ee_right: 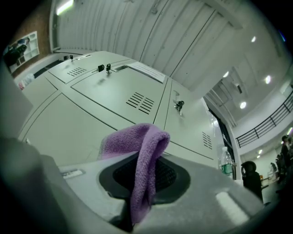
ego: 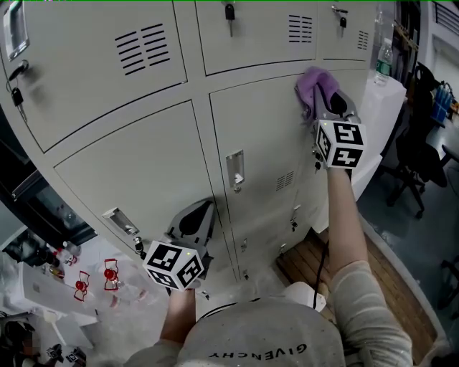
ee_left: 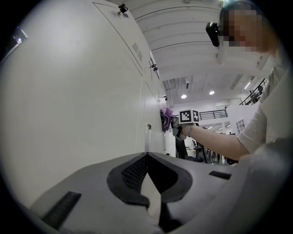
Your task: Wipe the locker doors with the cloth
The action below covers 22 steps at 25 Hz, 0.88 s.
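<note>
A purple cloth [ego: 314, 86] is pressed against the upper right part of a grey locker door [ego: 265, 129], and my right gripper [ego: 326, 102] is shut on it. In the right gripper view the cloth [ee_right: 143, 151] hangs folded between the jaws, with locker doors [ee_right: 114, 91] just beyond. My left gripper [ego: 195, 219] hangs low by the lower lockers, shut and holding nothing. The left gripper view looks along the locker front [ee_left: 82, 105] towards the cloth [ee_left: 165, 119] farther along.
Door handles [ego: 234, 170] and keys in locks [ego: 229, 13] stick out of the locker fronts. A water bottle [ego: 384, 61] stands on a white surface to the right of the lockers, with an office chair [ego: 419, 154] beyond. Small red-and-white items [ego: 107, 276] lie at lower left.
</note>
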### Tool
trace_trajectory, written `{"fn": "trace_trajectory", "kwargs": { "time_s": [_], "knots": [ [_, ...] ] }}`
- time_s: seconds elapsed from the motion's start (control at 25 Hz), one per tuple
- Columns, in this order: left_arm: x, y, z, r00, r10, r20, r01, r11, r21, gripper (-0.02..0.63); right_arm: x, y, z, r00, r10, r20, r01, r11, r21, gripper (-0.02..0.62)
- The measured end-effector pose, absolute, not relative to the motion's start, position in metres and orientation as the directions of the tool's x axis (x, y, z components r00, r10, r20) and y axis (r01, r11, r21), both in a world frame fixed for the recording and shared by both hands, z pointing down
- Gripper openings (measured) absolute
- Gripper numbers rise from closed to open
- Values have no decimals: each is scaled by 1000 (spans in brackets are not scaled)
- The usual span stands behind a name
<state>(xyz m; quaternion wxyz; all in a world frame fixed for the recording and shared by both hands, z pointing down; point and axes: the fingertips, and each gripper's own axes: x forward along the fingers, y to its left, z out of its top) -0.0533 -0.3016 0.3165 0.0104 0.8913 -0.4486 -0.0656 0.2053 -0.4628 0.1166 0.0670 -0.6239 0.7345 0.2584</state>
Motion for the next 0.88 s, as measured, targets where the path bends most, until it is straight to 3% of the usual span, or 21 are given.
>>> {"fn": "trace_trajectory", "kwargs": {
  "time_s": [0.24, 0.52, 0.72, 0.88],
  "knots": [
    [-58, -293, 318, 603, -793, -85, -791, -609, 68, -2, 163, -415, 124, -293, -809, -510, -951, 191, 243, 57],
    [-65, -288, 312, 622, -775, -112, -774, -630, 58, -2, 51, -356, 160, -496, -723, -482, -865, 358, 353, 57],
    [-60, -284, 316, 643, -758, -110, -756, -651, 68, -2, -9, -335, 176, -584, -698, -414, -785, 355, 508, 57],
    [-63, -283, 319, 634, -765, -110, -762, -643, 79, -2, -16, -336, 179, -587, -704, -400, -771, 338, 539, 56]
  ]
}}
